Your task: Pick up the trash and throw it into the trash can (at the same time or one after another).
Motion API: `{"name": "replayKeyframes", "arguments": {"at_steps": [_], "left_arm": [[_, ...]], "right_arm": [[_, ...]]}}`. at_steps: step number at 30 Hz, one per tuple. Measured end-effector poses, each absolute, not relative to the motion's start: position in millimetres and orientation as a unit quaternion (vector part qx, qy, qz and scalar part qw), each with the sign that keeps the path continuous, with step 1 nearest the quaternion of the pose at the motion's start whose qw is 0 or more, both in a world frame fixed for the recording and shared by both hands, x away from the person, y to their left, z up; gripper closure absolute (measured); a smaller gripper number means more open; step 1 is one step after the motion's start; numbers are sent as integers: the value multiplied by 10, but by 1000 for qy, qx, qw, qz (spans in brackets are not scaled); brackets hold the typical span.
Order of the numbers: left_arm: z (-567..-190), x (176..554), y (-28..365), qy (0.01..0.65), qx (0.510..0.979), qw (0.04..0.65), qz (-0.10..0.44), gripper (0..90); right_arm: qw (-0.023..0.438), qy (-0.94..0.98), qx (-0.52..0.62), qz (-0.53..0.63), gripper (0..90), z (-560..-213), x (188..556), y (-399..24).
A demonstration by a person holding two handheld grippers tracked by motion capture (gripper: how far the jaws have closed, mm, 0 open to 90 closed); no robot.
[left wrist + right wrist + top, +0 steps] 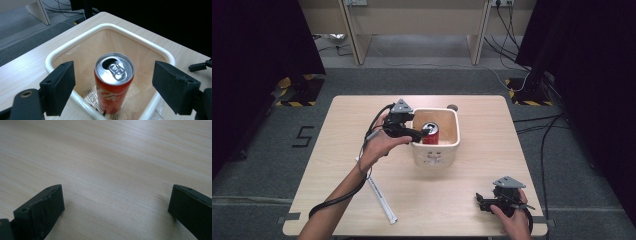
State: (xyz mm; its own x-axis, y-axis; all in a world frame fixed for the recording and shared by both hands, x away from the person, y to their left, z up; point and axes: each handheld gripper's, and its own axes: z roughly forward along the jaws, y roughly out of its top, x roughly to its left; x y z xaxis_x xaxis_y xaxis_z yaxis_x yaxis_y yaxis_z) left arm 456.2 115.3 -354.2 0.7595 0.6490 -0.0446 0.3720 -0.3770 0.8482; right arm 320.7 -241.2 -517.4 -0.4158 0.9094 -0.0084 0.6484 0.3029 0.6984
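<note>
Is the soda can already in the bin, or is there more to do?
The red can stands upright inside the white bin, so that part looks done. The left gripper hangs open around its top, fingers not touching. The right gripper waits open on the table.

The can (114,82) I worked over was glossy red metal with a bare silvery top; its bin (110,27) smooth cream plastic, the table (105,157) matt pale wood.
</note>
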Motion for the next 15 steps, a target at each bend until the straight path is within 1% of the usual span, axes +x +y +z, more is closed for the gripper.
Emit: {"name": "replayKeyframes", "arguments": {"at_steps": [15], "left_arm": [[-3532, 4332, 1437, 316, 806, 472, 167, 195]], "right_arm": [[206, 780, 500, 315, 2, -5174, 3205, -2410]]}}
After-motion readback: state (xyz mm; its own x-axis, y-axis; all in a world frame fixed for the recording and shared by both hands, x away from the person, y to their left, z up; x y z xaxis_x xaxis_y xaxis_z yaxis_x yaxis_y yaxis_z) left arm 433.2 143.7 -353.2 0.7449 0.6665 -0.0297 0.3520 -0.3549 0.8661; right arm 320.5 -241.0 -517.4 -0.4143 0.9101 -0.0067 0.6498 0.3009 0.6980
